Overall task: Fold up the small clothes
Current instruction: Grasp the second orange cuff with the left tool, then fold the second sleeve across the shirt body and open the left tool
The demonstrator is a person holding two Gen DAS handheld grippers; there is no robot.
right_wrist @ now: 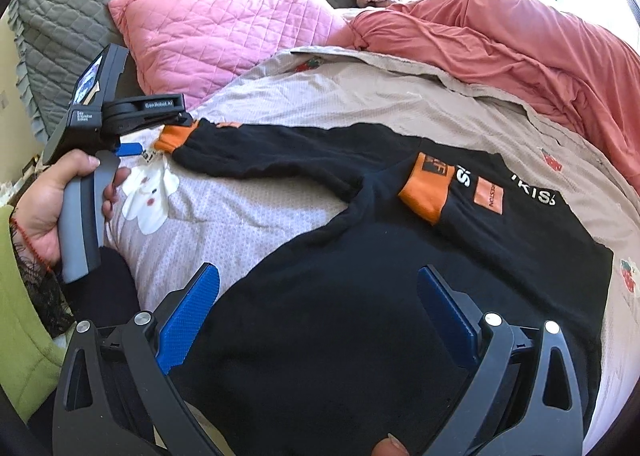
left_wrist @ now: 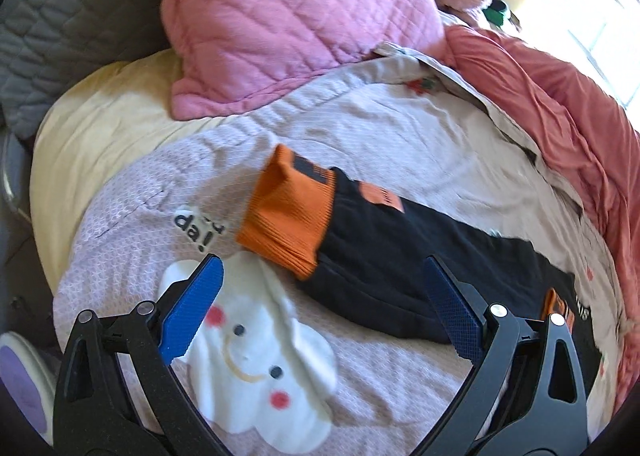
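Black knit with orange ribbed cuffs, the small long-sleeved sweatshirt point(right_wrist: 360, 296) lies flat on our pale quilted bedspread point(left_wrist: 360, 127). Its outstretched sleeve point(left_wrist: 400, 256) runs crosswise ahead of our left tongs point(left_wrist: 332, 308), orange cuff point(left_wrist: 288, 215) just beyond their left tip; those tongs hover spread wide, holding nothing. Our right tongs point(right_wrist: 320, 320) are likewise agape, with the sweatshirt's body directly beneath them. We judge the left hand point(right_wrist: 52, 207) nearer the cuff, so it should take the sleeve inward.

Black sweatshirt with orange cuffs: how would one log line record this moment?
black sweatshirt with orange cuffs flat on bedspread | left gripper open | right gripper open, above it
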